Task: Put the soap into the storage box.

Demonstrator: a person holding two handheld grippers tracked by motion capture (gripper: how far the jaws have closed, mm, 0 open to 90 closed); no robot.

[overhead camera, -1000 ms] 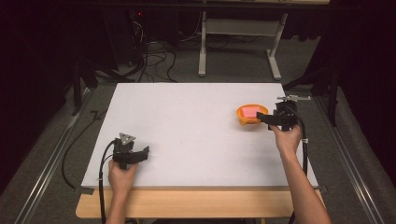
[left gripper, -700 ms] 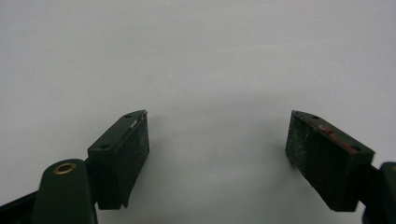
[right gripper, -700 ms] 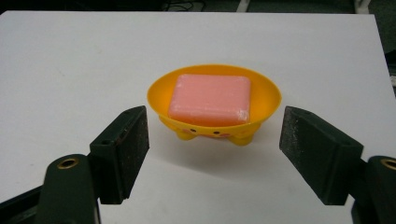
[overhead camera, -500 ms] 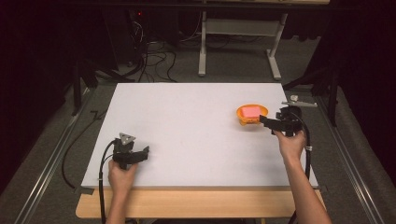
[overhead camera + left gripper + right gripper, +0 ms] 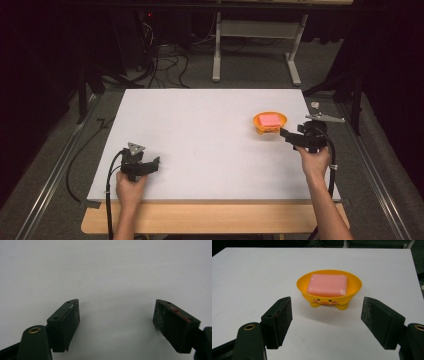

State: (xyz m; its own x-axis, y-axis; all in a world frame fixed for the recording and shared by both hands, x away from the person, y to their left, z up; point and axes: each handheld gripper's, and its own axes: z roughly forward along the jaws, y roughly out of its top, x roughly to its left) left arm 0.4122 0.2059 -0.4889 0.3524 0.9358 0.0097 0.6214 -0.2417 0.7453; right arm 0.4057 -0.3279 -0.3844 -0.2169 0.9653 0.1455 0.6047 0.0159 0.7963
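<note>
- Dish: orange-yellow, oval, small stubby feet and a painted face on the near side; stands upright near the right edge of the table, far half
- Soap: pink bar, lies flat in the dish, corners rounded, whitish scuff at one near corner
- Right gripper: aimed at the dish, just short of it; jaws have just been closing yet stand apart, nothing between them, dish ahead of the pads and untouched
- Left gripper: rests over bare table at the near left, well apart from the dish; jaws spread, holding nothing
- Handling, dish: likely light, stiff plastic; smooth flared wall may slip out of a pinch; feet give little footing, so a push could slide or tip it. Best hold judged to be across the rim at a narrow end, or on the wall under the rim
- Handling, soap: firm, fairly dense, probably slick; loose in the dish and may shift if the dish tilts. Best hold judged across its short sides, pads flat, moderate squeeze to avoid denting
</note>
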